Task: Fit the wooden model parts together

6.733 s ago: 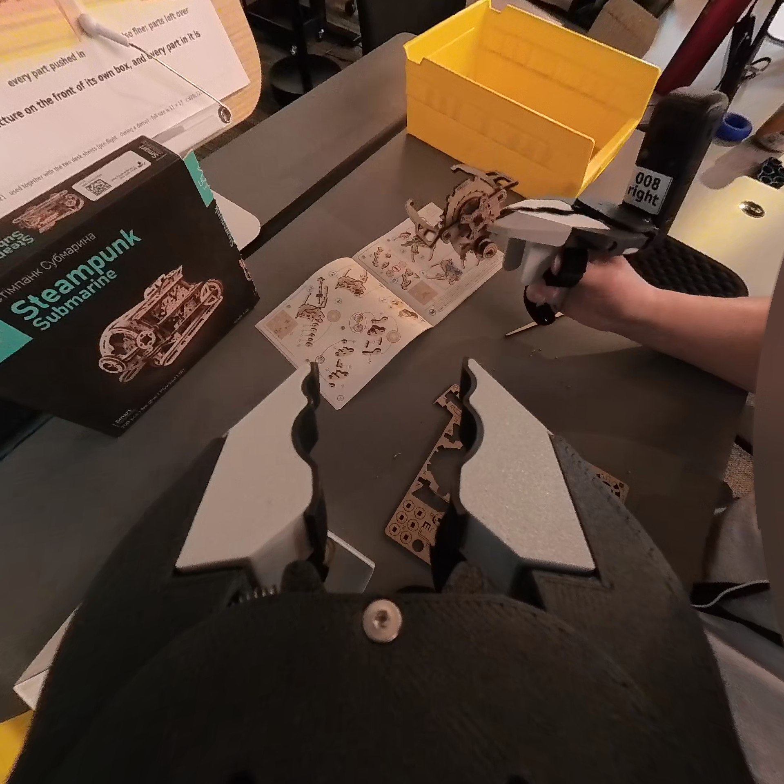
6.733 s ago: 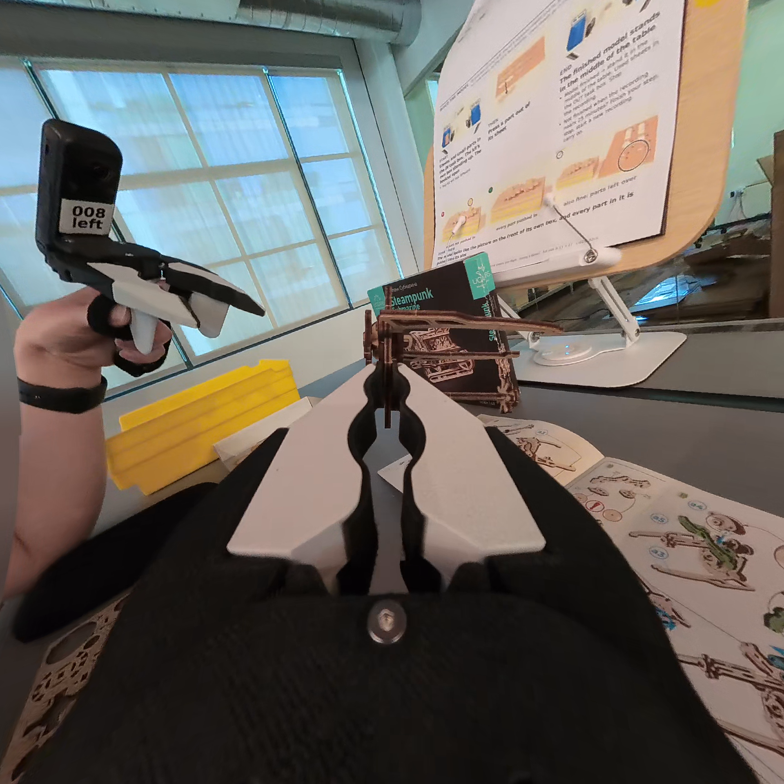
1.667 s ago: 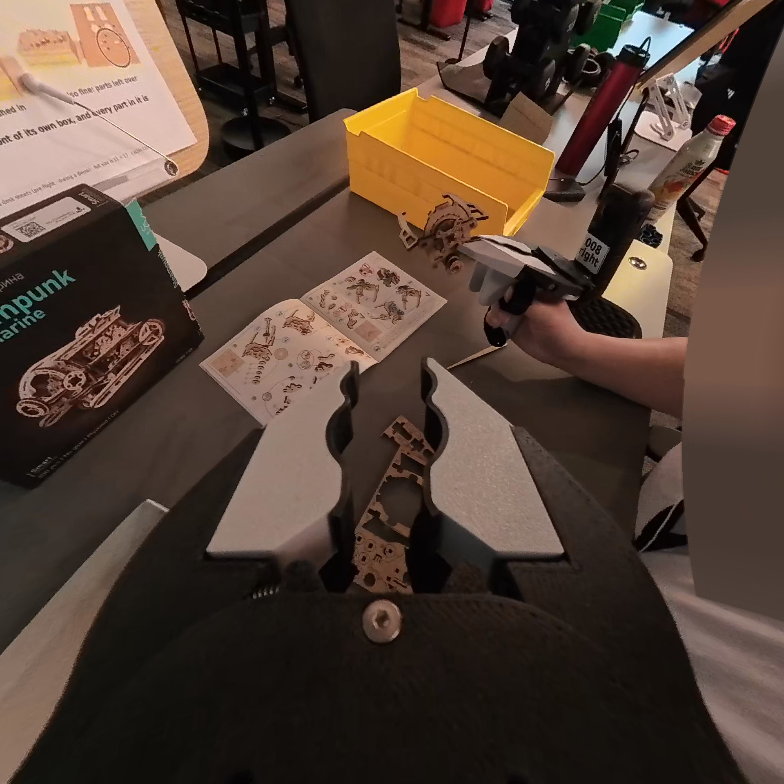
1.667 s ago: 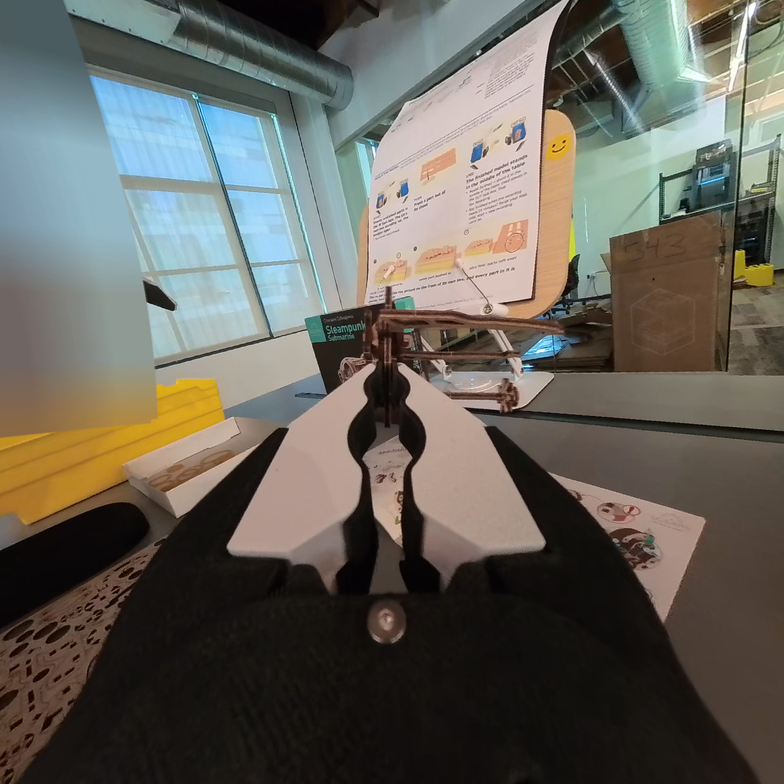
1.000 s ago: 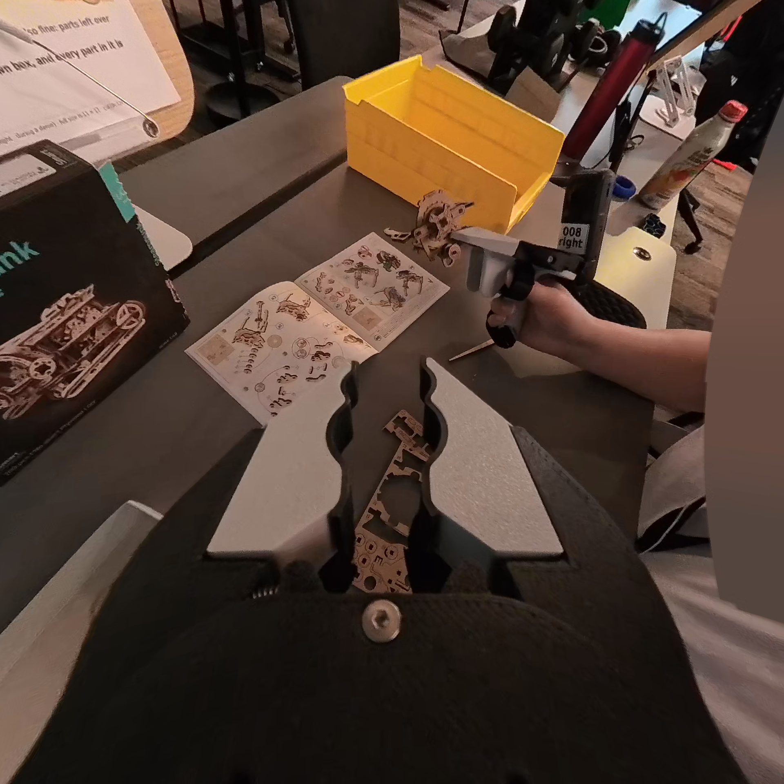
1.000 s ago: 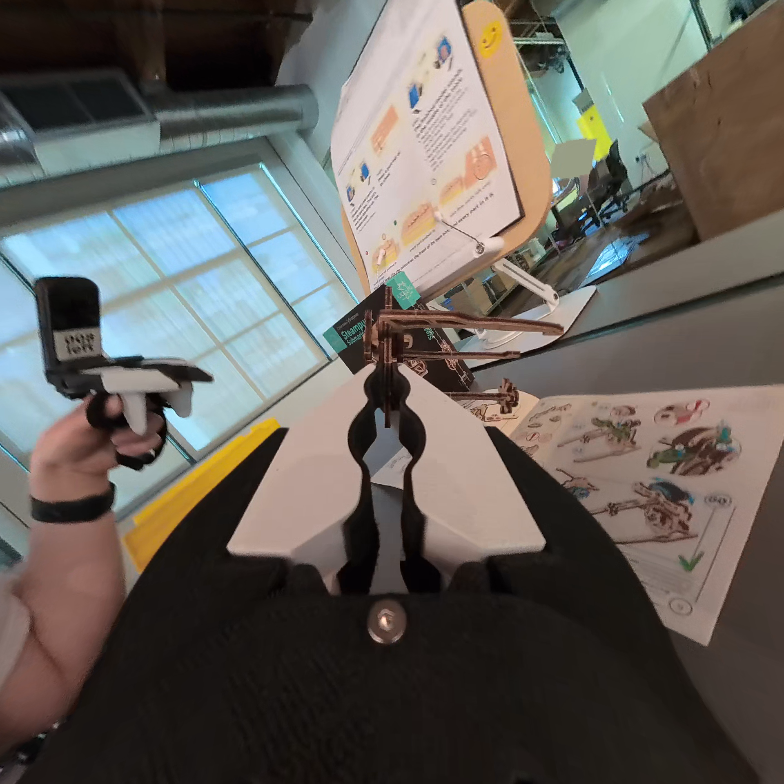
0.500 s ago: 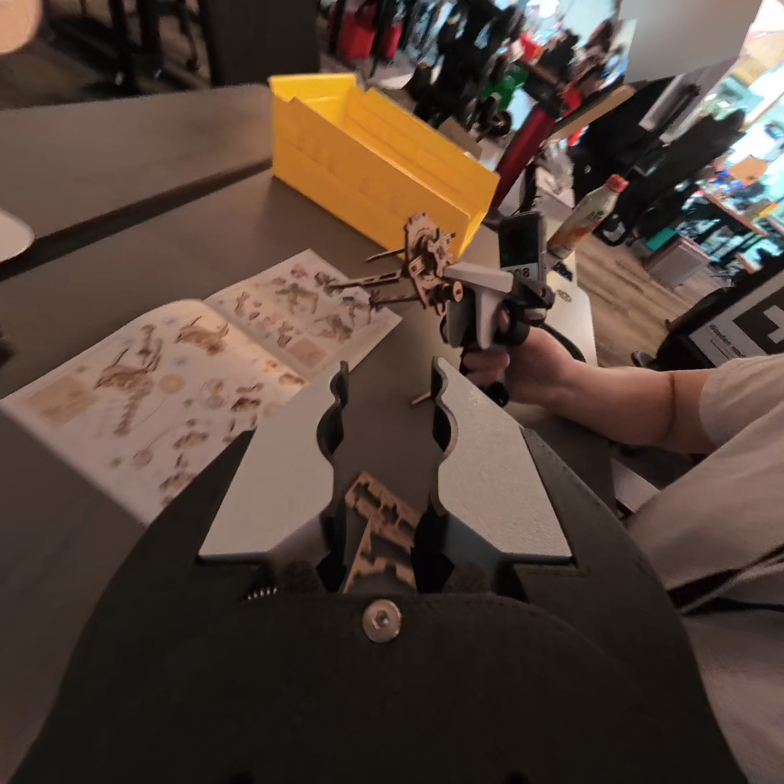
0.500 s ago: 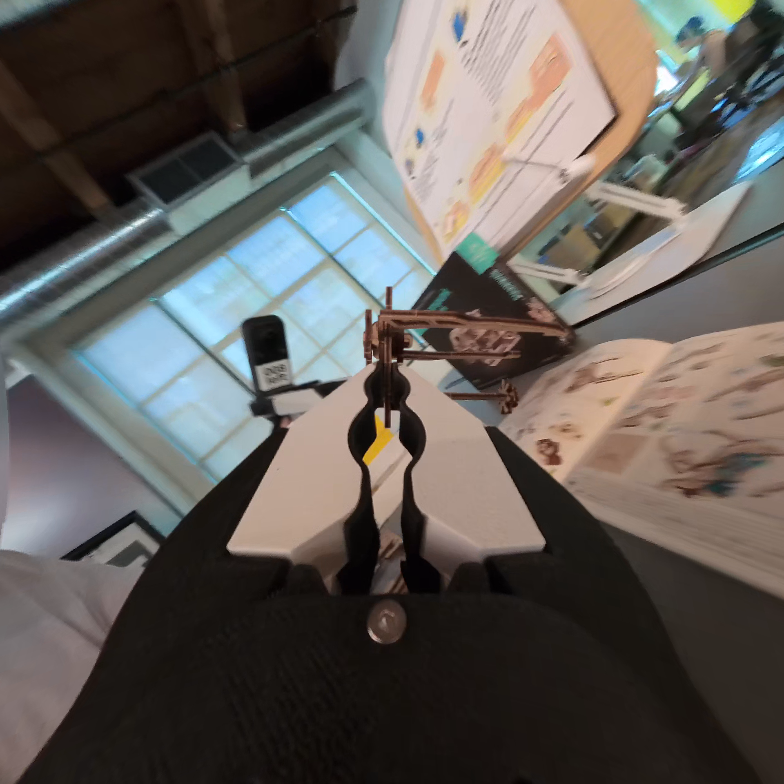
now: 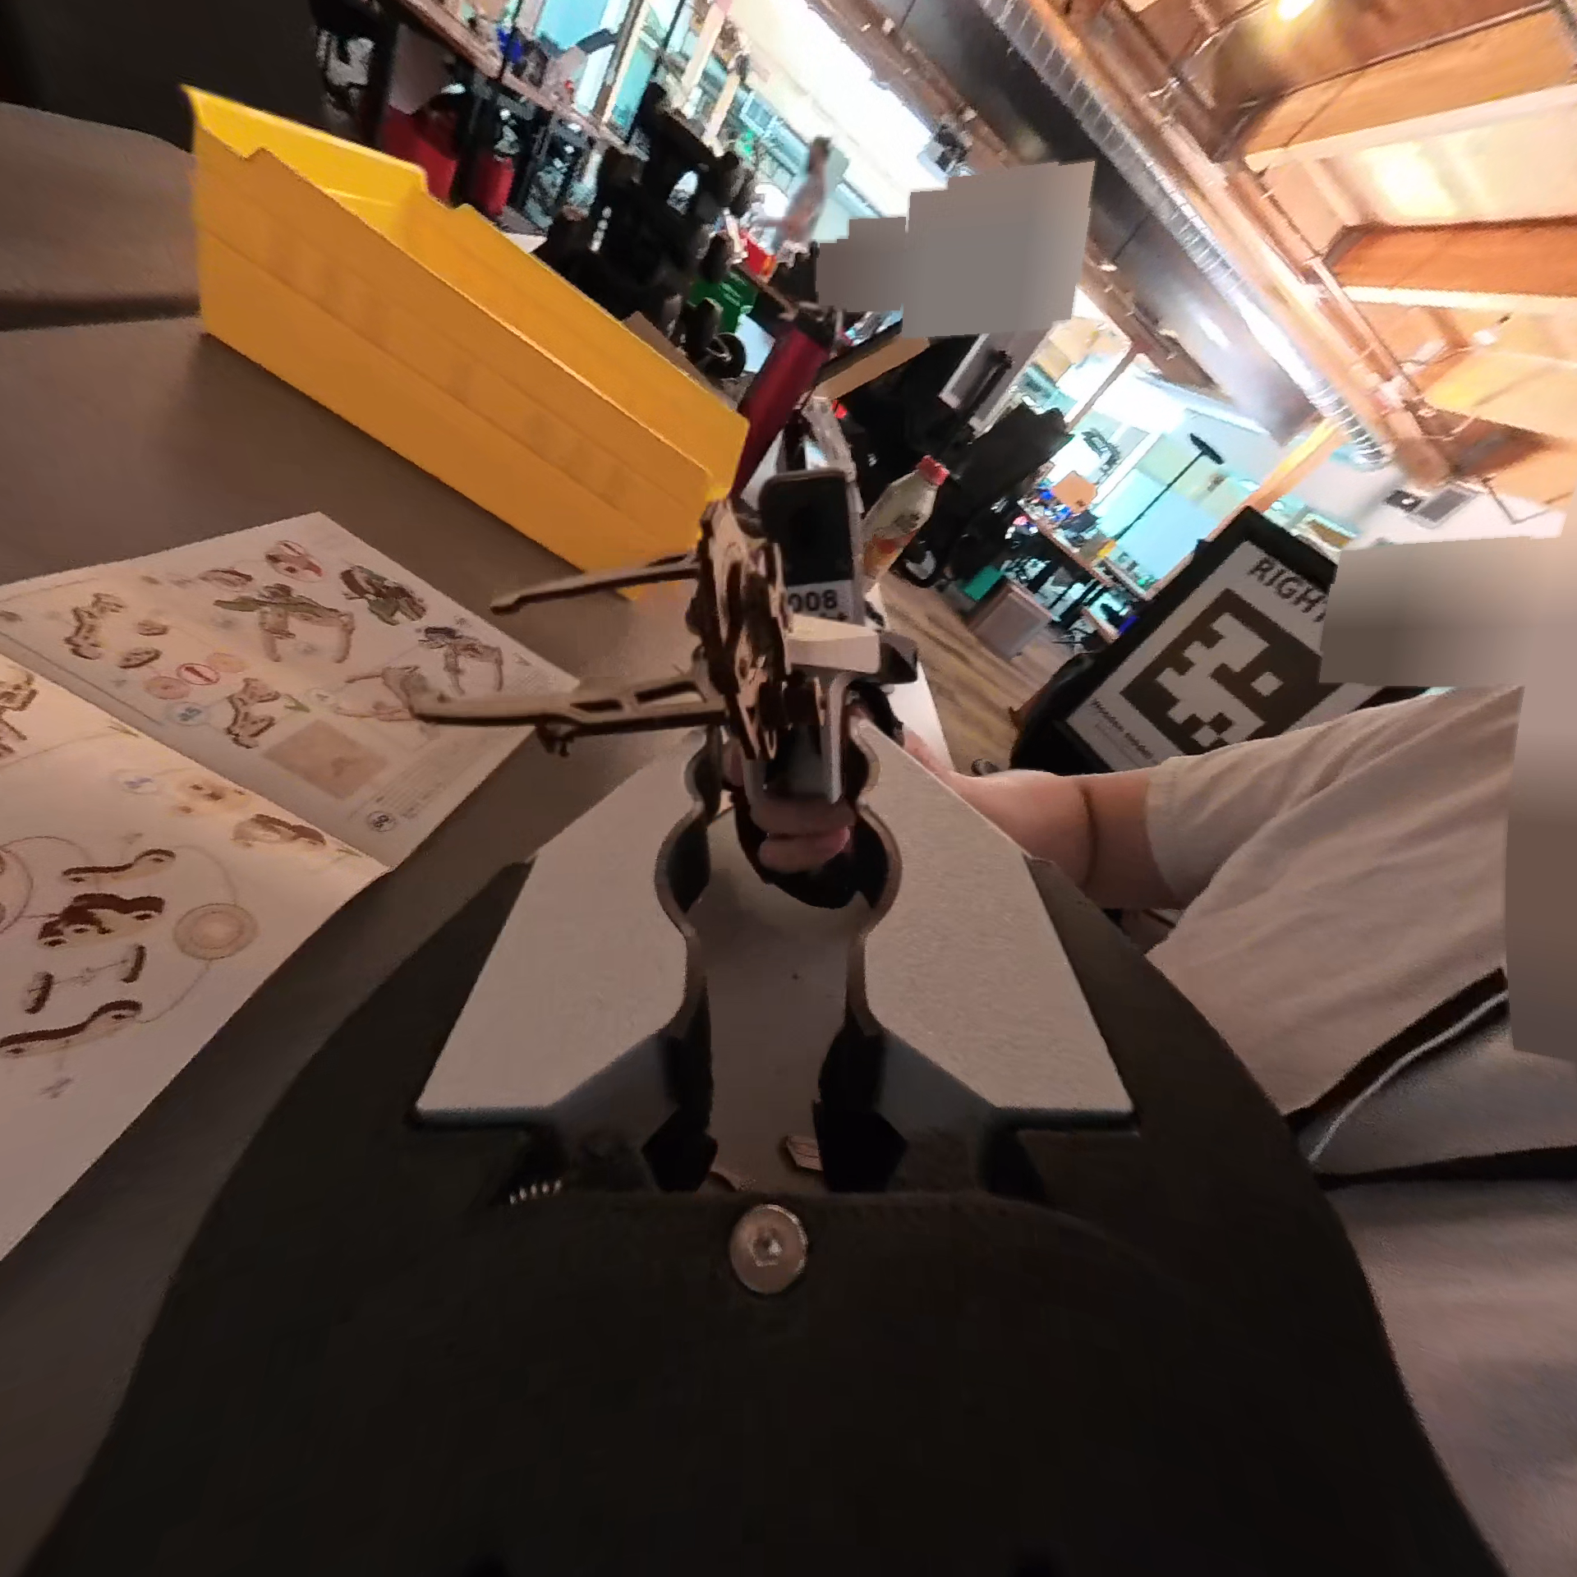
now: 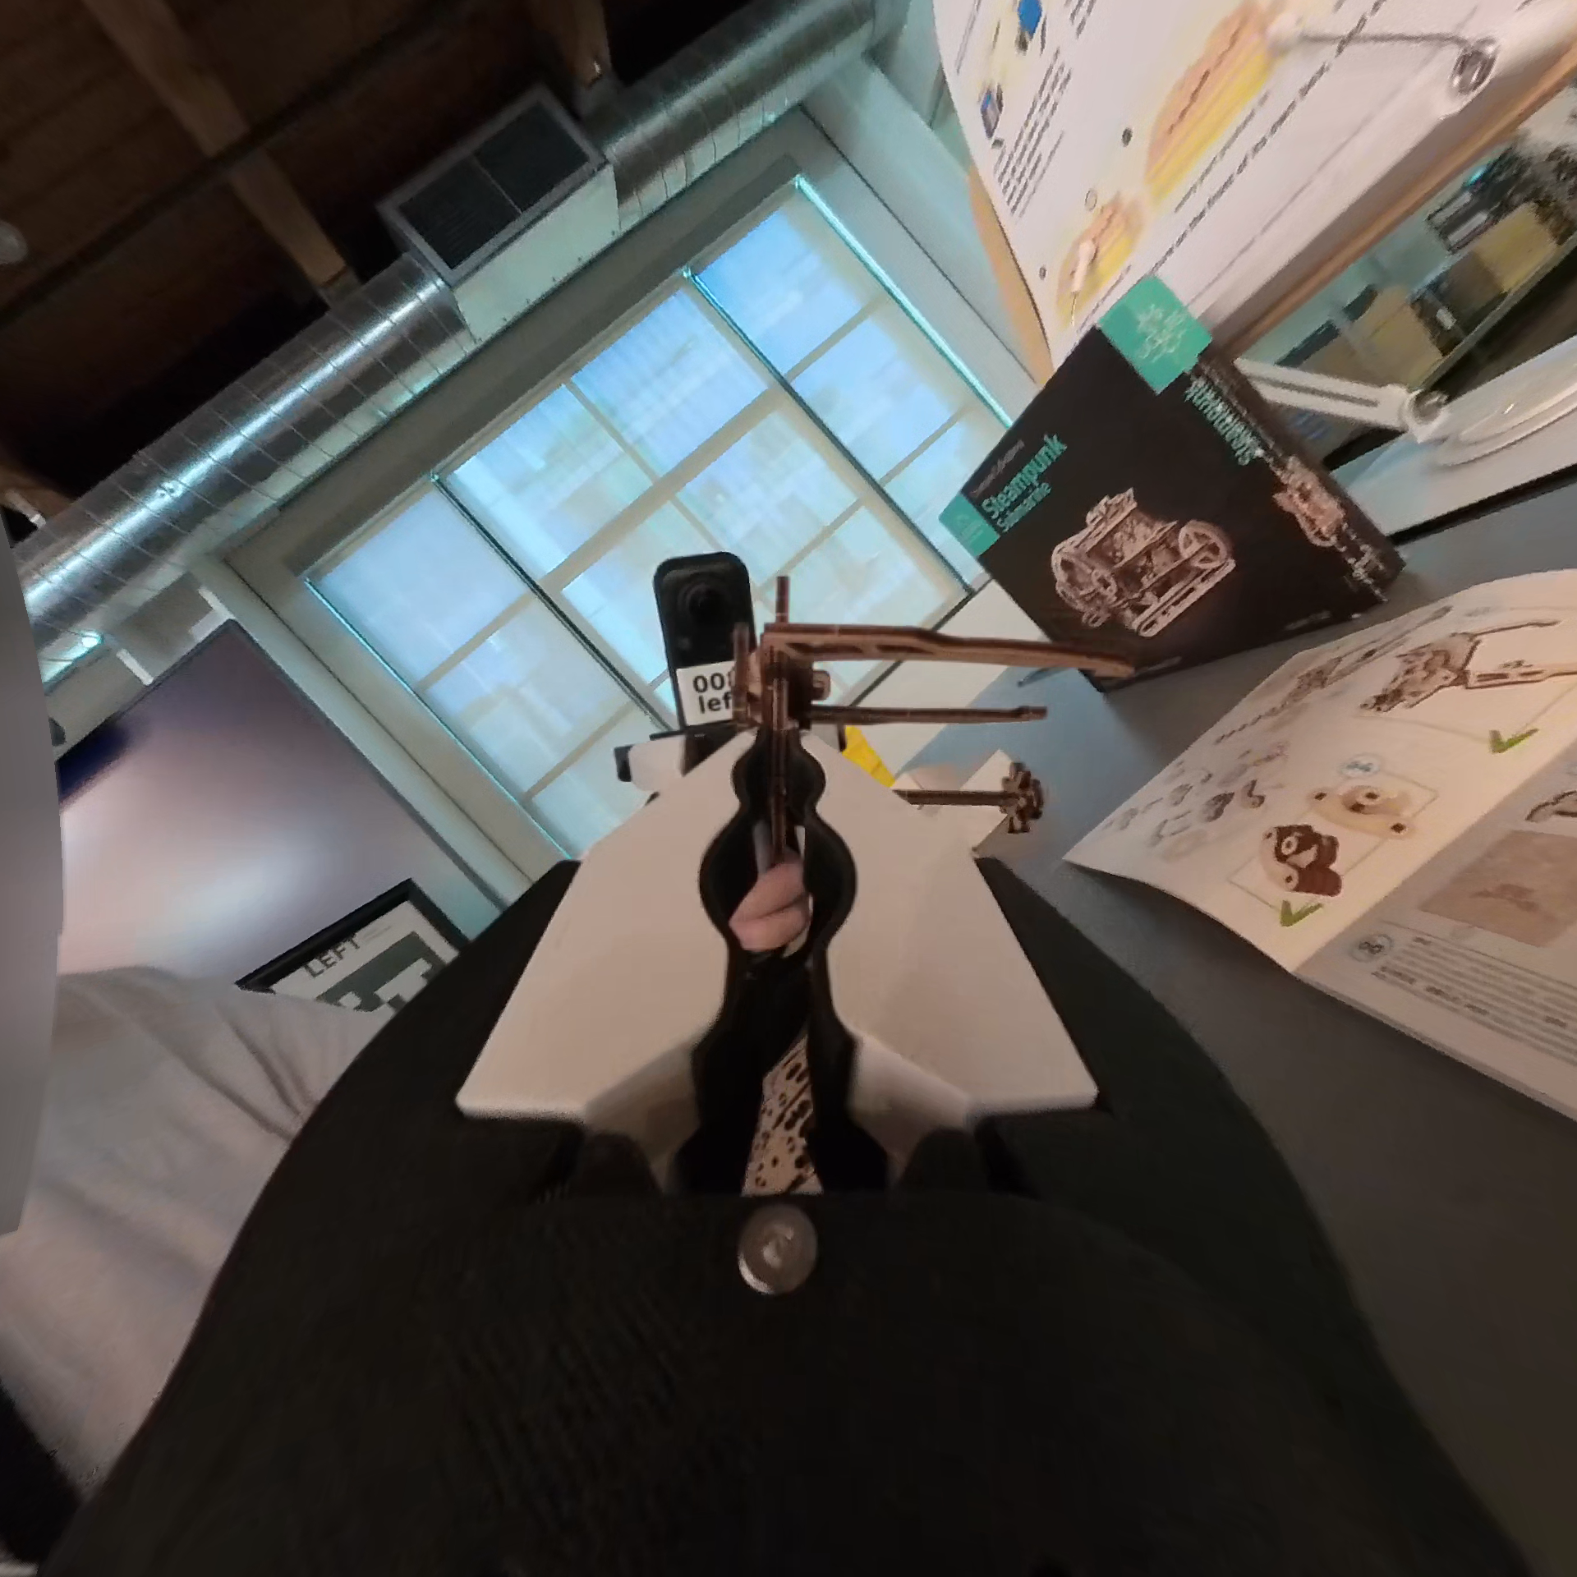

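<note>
**Two grippers facing each other over the counter**

Left wrist view: the left gripper (image 9: 778, 759) is standing with its fingers spread and nothing between them. Just past its tips the right gripper (image 9: 798, 683) is facing the camera and pinching the wooden model (image 9: 734, 648), whose thin arms are reaching left above the open instruction booklet (image 9: 256, 683) lying on the counter (image 9: 102, 427). The model is covering most of the right gripper's fingers, and the hand gripping it is showing only through the gap. A yellow bin (image 9: 444, 341) is sitting farther back, cut off at the left edge.

Right wrist view: the right gripper (image 10: 775, 734) is squeezing the model's flat plate edge-on, the arms pointing right. The left gripper (image 10: 657, 759) is peeking out behind, mostly hidden. The black kit box (image 10: 1169, 529) is standing beyond the booklet, which is running off the frame
</note>
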Demonstrator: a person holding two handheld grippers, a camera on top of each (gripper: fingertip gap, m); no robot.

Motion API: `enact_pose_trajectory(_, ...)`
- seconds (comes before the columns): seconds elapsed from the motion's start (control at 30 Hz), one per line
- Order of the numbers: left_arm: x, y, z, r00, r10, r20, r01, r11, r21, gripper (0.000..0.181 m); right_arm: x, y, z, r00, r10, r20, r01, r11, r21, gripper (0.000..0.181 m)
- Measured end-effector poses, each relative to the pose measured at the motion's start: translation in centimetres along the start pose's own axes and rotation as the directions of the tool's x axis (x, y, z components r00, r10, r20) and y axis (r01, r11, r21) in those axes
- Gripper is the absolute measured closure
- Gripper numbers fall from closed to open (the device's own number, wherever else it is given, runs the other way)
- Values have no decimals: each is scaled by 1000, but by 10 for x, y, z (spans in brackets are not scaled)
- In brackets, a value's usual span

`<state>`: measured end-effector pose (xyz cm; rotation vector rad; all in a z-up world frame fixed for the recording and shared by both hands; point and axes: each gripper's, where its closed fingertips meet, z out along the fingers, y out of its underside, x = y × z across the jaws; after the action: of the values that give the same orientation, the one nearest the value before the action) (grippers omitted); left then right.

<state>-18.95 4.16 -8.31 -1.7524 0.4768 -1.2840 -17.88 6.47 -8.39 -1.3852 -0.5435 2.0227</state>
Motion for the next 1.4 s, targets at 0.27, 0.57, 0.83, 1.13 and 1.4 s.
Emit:
enact_pose_trajectory(0.27,-2,24,-6,995,-1,-100,-13,990,-140,158,2,22,7,999,36,25,-34,996,-77,181)
enact_pose_trajectory(0.57,-5,21,-17,996,22,-83,-37,982,-183,168,-10,22,9,998,-27,56,36,984,-173,181)
enact_pose_trajectory(0.83,-4,-51,-72,987,95,131,-91,995,-36,154,37,-14,-32,883,-240,-404,113,943,-314,181)
enact_pose_trajectory(1.13,15,-84,-126,913,191,360,-191,981,-34,157,52,39,-41,704,-458,-543,145,841,-521,181)
enact_pose_trajectory(1.4,41,-86,-126,921,203,332,-202,979,-37,157,62,56,-47,613,-533,-583,156,805,-572,181)
